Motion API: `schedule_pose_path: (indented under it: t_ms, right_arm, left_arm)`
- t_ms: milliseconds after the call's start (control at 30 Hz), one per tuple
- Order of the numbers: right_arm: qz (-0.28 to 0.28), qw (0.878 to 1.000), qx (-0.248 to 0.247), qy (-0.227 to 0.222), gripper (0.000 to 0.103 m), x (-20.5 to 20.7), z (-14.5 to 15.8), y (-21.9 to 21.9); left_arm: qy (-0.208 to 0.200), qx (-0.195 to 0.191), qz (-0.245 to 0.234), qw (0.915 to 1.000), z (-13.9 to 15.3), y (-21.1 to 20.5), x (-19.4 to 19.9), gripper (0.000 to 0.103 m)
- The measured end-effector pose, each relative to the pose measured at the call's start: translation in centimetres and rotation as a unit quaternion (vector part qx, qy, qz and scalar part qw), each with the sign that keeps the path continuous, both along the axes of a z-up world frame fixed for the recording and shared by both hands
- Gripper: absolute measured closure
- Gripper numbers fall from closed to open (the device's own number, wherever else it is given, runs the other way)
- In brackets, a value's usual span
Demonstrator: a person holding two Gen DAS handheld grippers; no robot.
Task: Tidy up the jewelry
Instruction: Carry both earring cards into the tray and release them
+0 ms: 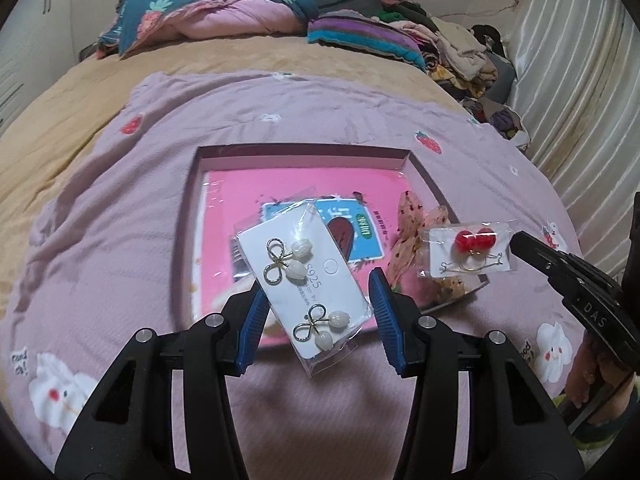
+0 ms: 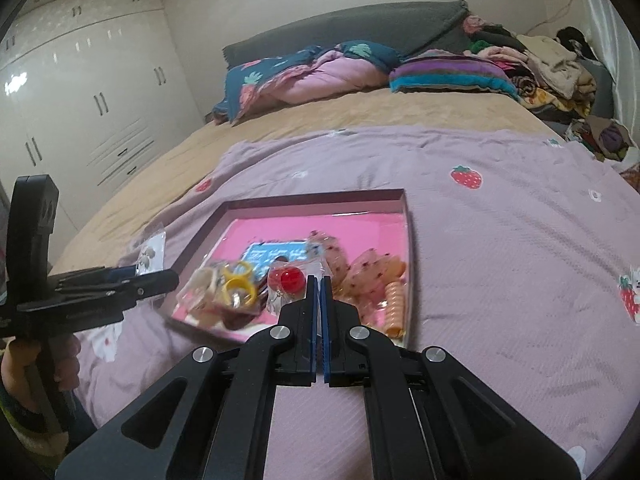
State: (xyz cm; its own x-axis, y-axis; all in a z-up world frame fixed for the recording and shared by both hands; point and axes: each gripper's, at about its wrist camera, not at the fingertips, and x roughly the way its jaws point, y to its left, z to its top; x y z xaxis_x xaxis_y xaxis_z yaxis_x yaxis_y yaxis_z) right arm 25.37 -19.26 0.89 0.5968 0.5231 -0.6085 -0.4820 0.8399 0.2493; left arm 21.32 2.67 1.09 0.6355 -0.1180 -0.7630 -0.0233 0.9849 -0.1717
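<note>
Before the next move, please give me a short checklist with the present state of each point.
1. Left gripper jaws hold the white card of pearl bow earrings: ok.
2. Right gripper jaws hold the packet of red ball earrings: ok.
3. Both packets lifted clear of the flat pink-lined box: cannot tell.
4. Box lies flat on the lilac strawberry blanket: ok.
5. Free room inside the box: ok.

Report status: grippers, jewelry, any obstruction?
Left gripper clamps pearl-earring card. Right gripper shut on red-earring card. Both over pink tray. Nothing blocking.
</note>
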Motion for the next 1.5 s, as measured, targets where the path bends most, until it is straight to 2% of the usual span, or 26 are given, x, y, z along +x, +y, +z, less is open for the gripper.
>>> schedule_pose_path:
  t_ms: [400,633,800,1000,1100,1300,1433,1500]
  right_arm:
    - [-0.017,0.998,-0.002,0.057,0.102,3.2,-4.0,-0.5]
    - [-0.011,0.996,-0.01,0.084,0.098,3.4,-5.8,-0.2]
    - [-0.01,0.996,-0.013,0.093,0.072,3.1,-6.2,-0.4]
    - [-0.013,0.996,-0.019,0.082,0.059,2.0,-5.6,-1.1]
    - [-0.018,0.997,-0.029,0.07,0.048,1.4,-5.0,-1.3]
    - [-0.027,0.997,-0.03,0.067,0.043,1.0,-4.6,-2.1]
    - [-0.033,0.997,-0.03,0.067,0.041,1.2,-4.3,-2.5]
    - [-0.035,0.997,-0.03,0.067,0.038,1.3,-4.2,-2.6]
  left_arm:
    - [0.024,0.003,-0.024,0.9994,-2.4,-2.3,3.8,0.062]
    - [0.042,0.003,-0.026,0.9988,-4.1,-2.6,4.7,0.062]
    - [0.048,0.006,-0.026,0.9985,-4.8,-2.7,4.8,0.061]
    - [0.05,0.009,-0.027,0.9983,-4.8,-2.9,4.9,0.06]
    - [0.051,0.011,-0.028,0.9983,-4.7,-3.0,4.8,0.06]
    - [0.054,0.008,-0.029,0.9981,-4.4,-2.9,4.7,0.056]
    - [0.056,0.01,-0.03,0.998,-3.9,-2.8,4.6,0.048]
    - [0.056,0.01,-0.03,0.9979,-3.7,-2.7,4.6,0.048]
